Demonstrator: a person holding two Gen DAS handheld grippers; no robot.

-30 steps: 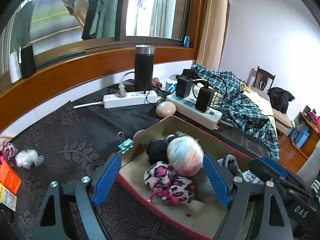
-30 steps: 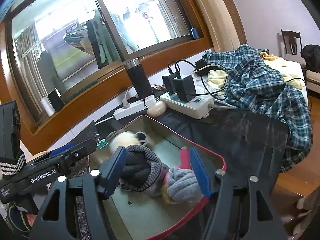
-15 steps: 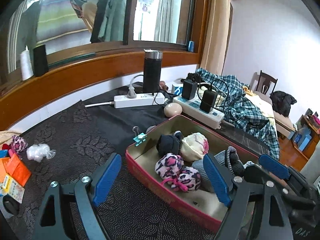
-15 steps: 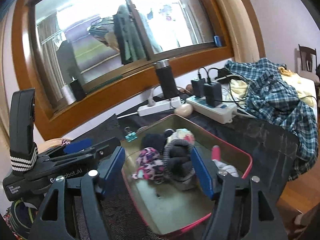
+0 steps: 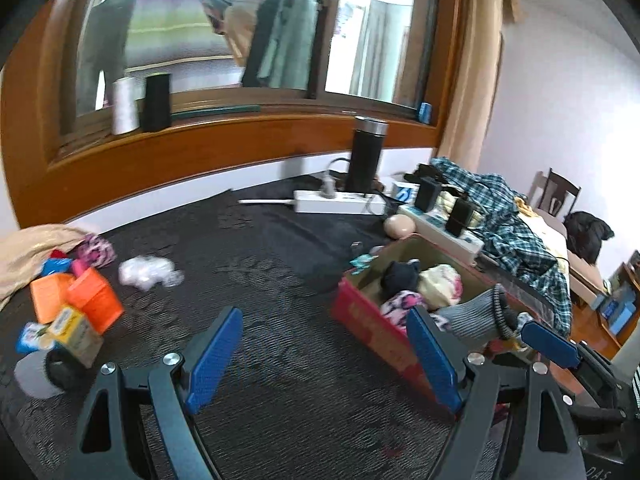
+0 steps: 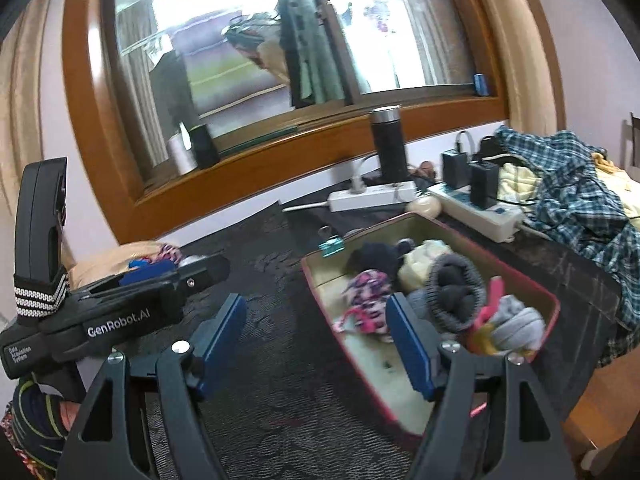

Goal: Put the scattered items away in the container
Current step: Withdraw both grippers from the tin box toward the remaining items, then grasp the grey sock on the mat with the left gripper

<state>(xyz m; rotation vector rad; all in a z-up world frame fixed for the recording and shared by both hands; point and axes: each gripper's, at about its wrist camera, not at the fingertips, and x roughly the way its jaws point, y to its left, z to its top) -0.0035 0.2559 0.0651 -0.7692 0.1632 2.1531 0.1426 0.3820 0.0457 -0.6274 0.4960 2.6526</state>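
Now, table (image 5: 280, 248): dark patterned cloth, two white power strips along the far edge.
Container (image 6: 554, 308): red-rimmed box on the right side — rolled socks piled inside, grey pair (image 6: 454, 296) on top.
Scattered items: orange boxes (image 5: 76, 298) and a crumpled plastic wrap (image 5: 146, 272) at the left, well apart from the box.
Left gripper (image 5: 320, 364): spread wide, nothing between the pads.
Right gripper (image 6: 316, 354): jaws just been opening — empty, over the box's near edge.

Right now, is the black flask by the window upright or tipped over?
Upright. The black flask stands on its base behind the white power strip, silver cap on top; the right wrist view shows it the same way.
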